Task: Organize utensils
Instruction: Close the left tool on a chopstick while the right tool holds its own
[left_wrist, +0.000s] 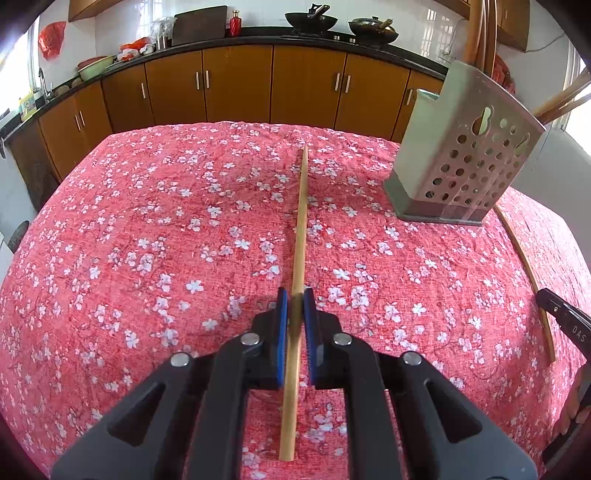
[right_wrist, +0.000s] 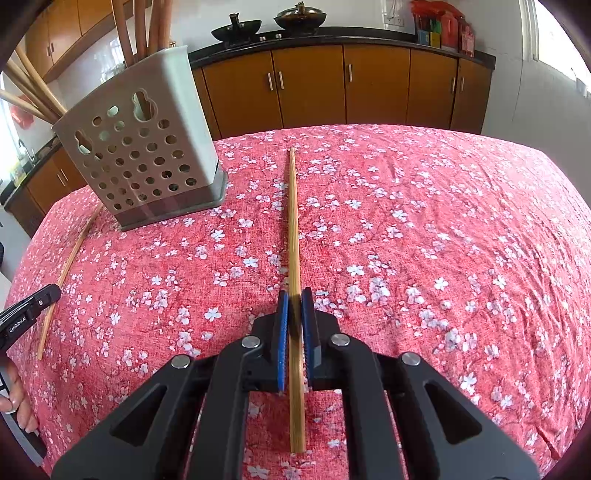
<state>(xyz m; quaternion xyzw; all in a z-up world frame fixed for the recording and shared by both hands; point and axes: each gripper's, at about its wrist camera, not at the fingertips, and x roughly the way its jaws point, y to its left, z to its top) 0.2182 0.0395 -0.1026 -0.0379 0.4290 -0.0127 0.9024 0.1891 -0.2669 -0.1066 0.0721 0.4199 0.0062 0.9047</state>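
Observation:
My left gripper is shut on a bamboo chopstick that lies along the red floral tablecloth, pointing away. My right gripper is shut on a second bamboo chopstick, also lying lengthwise on the cloth. A grey perforated utensil holder with several chopsticks standing in it sits at the right in the left wrist view, and at the left in the right wrist view. The right gripper's chopstick shows at the right of the left wrist view; the left gripper's chopstick at the left of the right wrist view.
The table has a red floral cloth that drops off at its rounded edges. Brown kitchen cabinets with a dark counter, woks and jars stand behind. The other gripper's tip shows at each view's side edge.

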